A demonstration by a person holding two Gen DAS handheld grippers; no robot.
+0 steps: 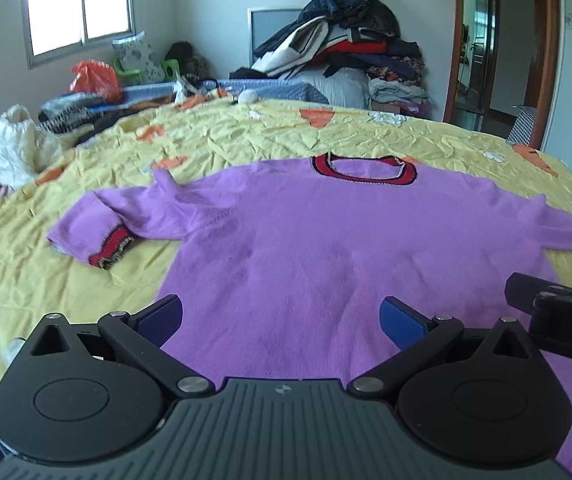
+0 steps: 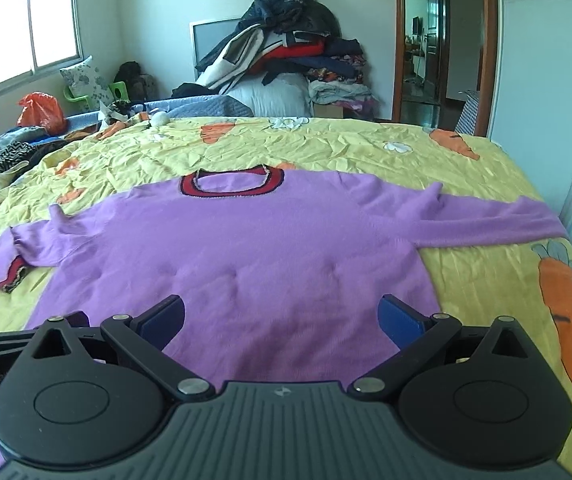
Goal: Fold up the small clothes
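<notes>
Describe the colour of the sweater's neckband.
The neckband is red with a dark navy edge, on a purple sweater; right wrist view shows it best.

A: Sweater (image 2: 237, 248) colour?
B: Plain purple; collar (image 2: 231, 184) red with dark edging, cuff (image 2: 13, 274) at 9 o'clock red.
A: Bedsheet (image 2: 466, 280)?
B: Yellow, orange carrots and white flowers.
A: Gripper pads?
B: Blue pads (image 2: 400, 320), black arms. Orange bag (image 2: 41, 110) at 10 o'clock.

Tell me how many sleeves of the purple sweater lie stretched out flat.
1. The right sleeve lies stretched out flat toward the bed's edge. The left sleeve is folded back on itself, its red cuff tucked beside the sweater's body.
</notes>
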